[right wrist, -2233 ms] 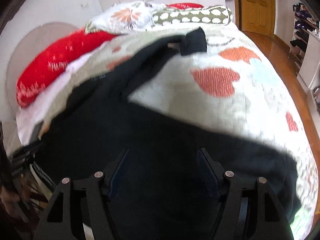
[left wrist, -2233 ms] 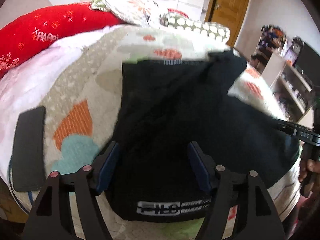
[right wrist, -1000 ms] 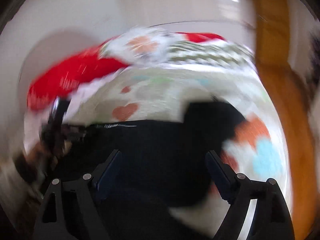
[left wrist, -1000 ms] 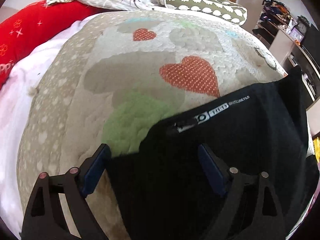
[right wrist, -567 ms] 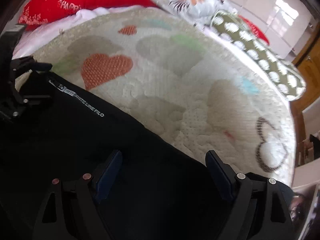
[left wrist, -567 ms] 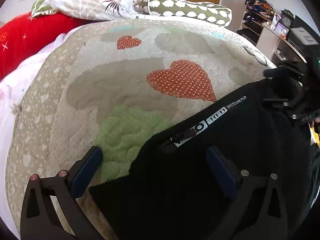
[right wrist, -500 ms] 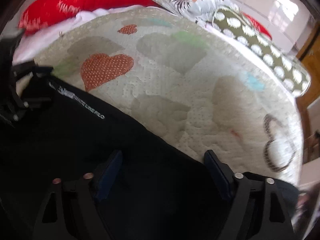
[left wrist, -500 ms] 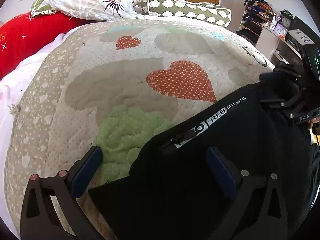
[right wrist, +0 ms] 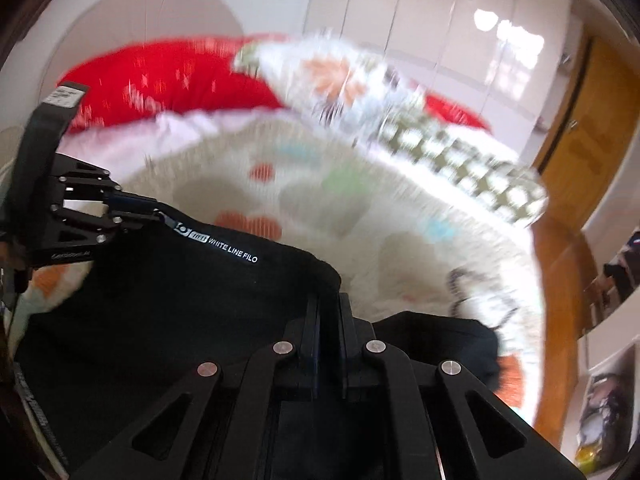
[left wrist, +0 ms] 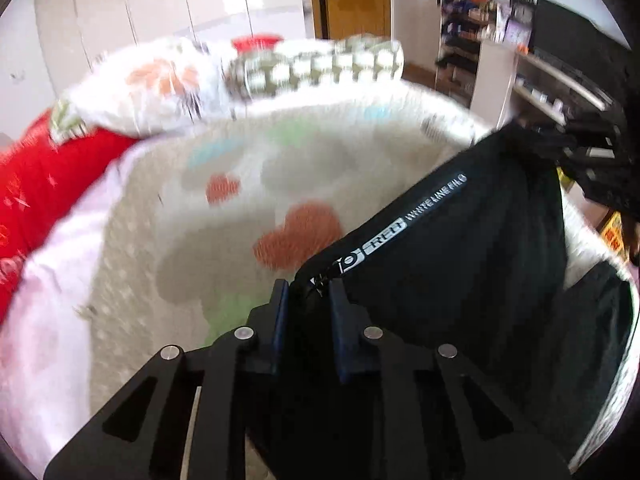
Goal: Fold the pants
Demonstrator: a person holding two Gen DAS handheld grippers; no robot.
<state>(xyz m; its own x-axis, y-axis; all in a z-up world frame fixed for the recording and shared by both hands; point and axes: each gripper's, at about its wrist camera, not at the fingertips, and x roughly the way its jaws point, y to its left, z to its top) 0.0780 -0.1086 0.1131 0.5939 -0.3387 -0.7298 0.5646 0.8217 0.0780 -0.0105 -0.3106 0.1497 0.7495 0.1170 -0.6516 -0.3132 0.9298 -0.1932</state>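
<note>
The black pants (left wrist: pixel 460 256) with a white-lettered waistband lie across the near part of a bed covered by a heart-patterned quilt (left wrist: pixel 240 216). My left gripper (left wrist: pixel 308 292) is shut on one end of the waistband. My right gripper (right wrist: pixel 329 304) is shut on the other end of the pants (right wrist: pixel 180 300). The left gripper also shows in the right wrist view (right wrist: pixel 132 210), pinching the waistband corner. The right gripper shows dimly at the right edge of the left wrist view (left wrist: pixel 580 148). The waistband is stretched between the two grippers, lifted a little off the quilt.
Pillows lie along the head of the bed: a red one (right wrist: pixel 168 80), a floral one (right wrist: pixel 336 72) and a green dotted one (right wrist: pixel 460 152). A wooden door (right wrist: pixel 580 120) and shelves (left wrist: pixel 540 80) stand to the right of the bed.
Both grippers have closed on the waistband ends; half a second ago both were open over the pants. Both views now tilt up and are motion-blurred, with the waistband pulled taut.
</note>
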